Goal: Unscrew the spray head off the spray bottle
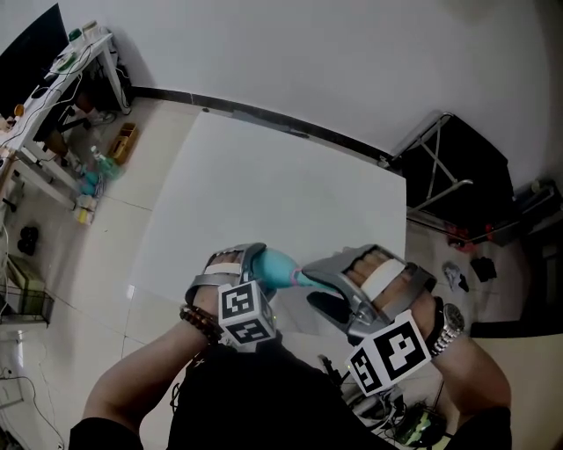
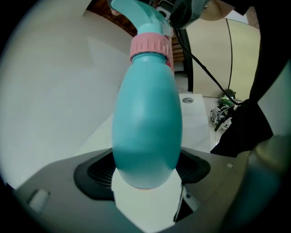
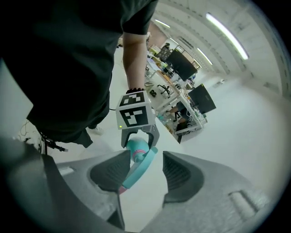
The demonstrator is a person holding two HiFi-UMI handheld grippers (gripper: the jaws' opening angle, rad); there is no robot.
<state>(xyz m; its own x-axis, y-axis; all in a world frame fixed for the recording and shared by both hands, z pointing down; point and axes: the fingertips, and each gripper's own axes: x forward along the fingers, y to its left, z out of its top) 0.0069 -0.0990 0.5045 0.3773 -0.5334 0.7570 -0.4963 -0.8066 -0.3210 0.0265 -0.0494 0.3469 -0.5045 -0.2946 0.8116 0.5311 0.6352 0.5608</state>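
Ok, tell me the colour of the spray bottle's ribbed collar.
Ribbed collar: pink, best in left gripper view.

Teal spray bottle [image 2: 145, 132], teal spray head [image 2: 136, 11], pink collar [image 2: 150, 45], white table [image 1: 281, 193]

No readable writing in my views.
I find no word, number or brand here; only black-and-white square patterns stand on the left marker cube [image 1: 246, 314] and the right marker cube [image 1: 390, 353].

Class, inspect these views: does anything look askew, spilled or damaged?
Nothing stands out. The spray bottle sits intact in the left hand-held gripper, its spray head between the right hand-held gripper's open jaws; no spill or damage shows.
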